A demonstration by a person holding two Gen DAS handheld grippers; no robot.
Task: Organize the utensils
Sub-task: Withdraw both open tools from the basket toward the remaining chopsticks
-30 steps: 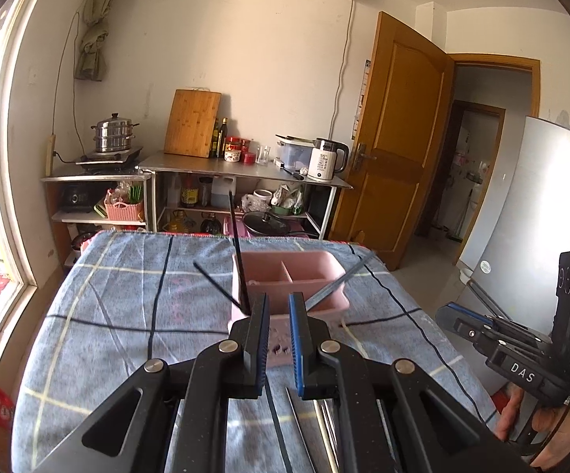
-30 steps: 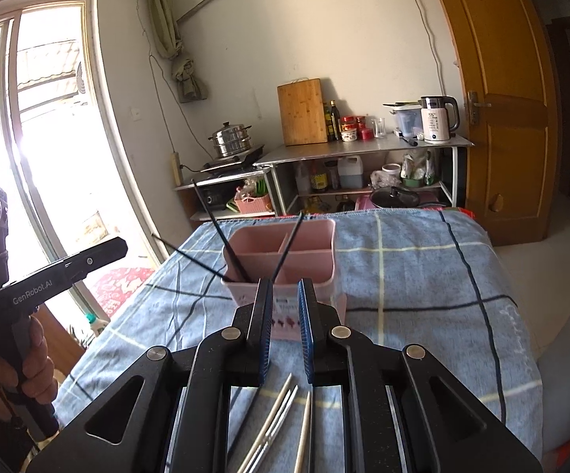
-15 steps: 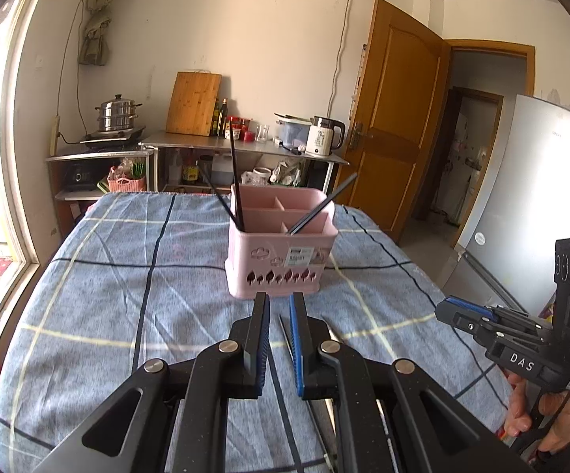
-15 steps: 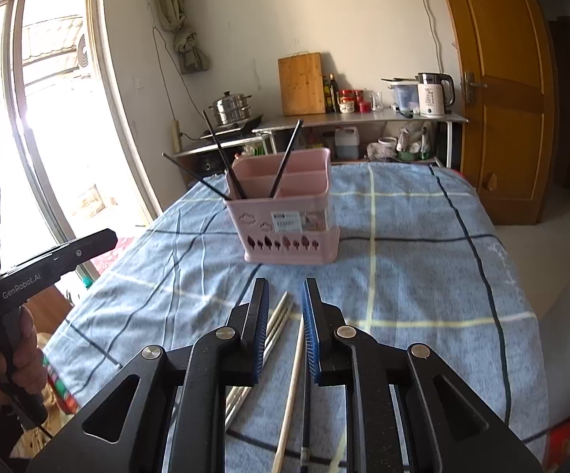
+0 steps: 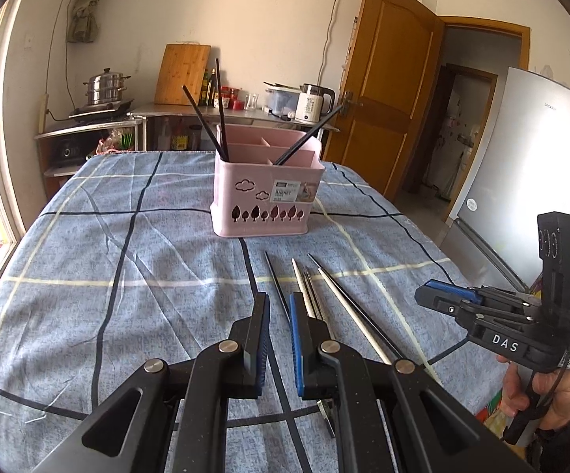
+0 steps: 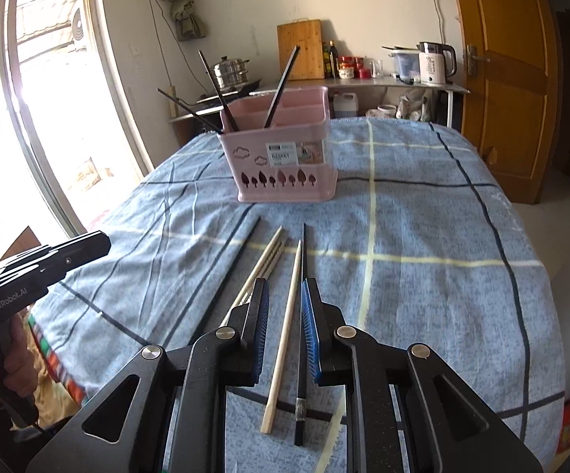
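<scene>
A pink utensil basket (image 6: 285,157) stands near the middle of the cloth-covered table (image 6: 423,236), three black chopsticks (image 6: 281,79) leaning inside it. Loose chopsticks (image 6: 285,307) lie toward the table's near edge. The left gripper (image 5: 279,307) hovers nearly closed and empty over a black one, while the right gripper (image 6: 285,295), slightly parted, straddles a wooden one without gripping.

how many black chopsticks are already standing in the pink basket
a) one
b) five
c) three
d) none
c: the pink basket holds three black chopsticks, two leaning out of its left end and one from a middle compartment; the rest lie on the blue checked cloth.
</scene>
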